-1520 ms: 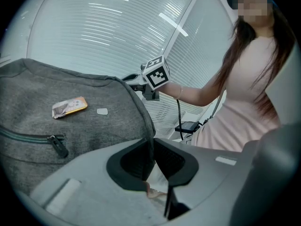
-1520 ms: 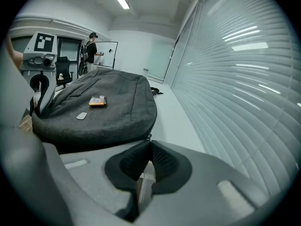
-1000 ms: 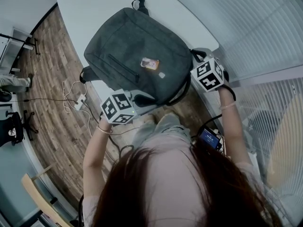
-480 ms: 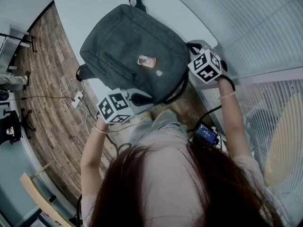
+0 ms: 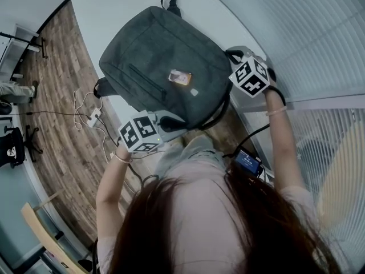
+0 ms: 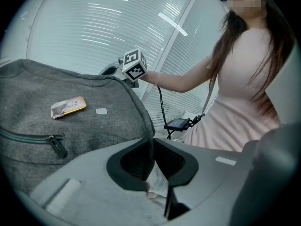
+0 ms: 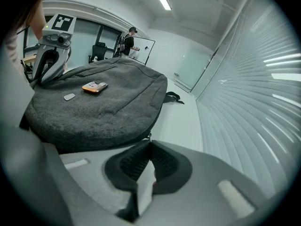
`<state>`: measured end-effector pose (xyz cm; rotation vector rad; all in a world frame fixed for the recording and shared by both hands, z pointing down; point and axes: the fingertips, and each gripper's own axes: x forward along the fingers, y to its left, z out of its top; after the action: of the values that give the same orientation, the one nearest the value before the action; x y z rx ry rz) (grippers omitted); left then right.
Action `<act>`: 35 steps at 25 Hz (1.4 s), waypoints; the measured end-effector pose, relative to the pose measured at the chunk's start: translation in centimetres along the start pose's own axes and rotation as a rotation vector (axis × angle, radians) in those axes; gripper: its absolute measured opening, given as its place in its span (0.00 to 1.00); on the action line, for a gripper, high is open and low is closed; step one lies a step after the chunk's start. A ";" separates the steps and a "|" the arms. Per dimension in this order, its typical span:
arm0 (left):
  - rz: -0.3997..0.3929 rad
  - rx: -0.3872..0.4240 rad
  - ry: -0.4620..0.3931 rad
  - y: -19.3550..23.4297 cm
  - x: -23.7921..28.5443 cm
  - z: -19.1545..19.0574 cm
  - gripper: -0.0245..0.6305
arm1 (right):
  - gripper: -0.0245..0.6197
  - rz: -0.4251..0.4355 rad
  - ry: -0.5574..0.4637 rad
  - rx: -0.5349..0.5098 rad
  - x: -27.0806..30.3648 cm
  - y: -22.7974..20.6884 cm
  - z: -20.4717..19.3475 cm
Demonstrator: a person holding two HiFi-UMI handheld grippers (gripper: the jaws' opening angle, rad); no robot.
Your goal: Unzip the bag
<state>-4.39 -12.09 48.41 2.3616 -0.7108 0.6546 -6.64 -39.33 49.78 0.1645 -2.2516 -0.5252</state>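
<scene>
Nearest in, the left tool (image 6: 153, 142) hasn't budged: it's clamped on the rim of the bag (image 5: 165, 56) at the near edge of the surface (image 5: 108, 4), acting as the anchor. Toward the right edge, the right tool (image 7: 150, 143), pressed together on what looks like the zipper pull (image 7: 149, 135), has just crept along the bag's side, wrist rolling. The unzip looks barely begun, with no gap showing yet.
</scene>
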 end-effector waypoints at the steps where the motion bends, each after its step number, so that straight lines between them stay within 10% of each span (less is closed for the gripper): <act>1: 0.000 0.000 -0.002 0.0 0.0 0.0 0.12 | 0.06 0.011 -0.002 -0.003 0.1 -0.1 0.1; 35: -0.023 -0.050 0.026 -0.1 0.8 0.4 0.12 | 0.07 0.138 0.001 -0.162 2.5 -2.2 2.8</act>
<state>-3.63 -12.56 48.57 2.3084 -0.6793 0.6496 -10.54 -41.16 48.87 -0.0722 -2.1887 -0.6298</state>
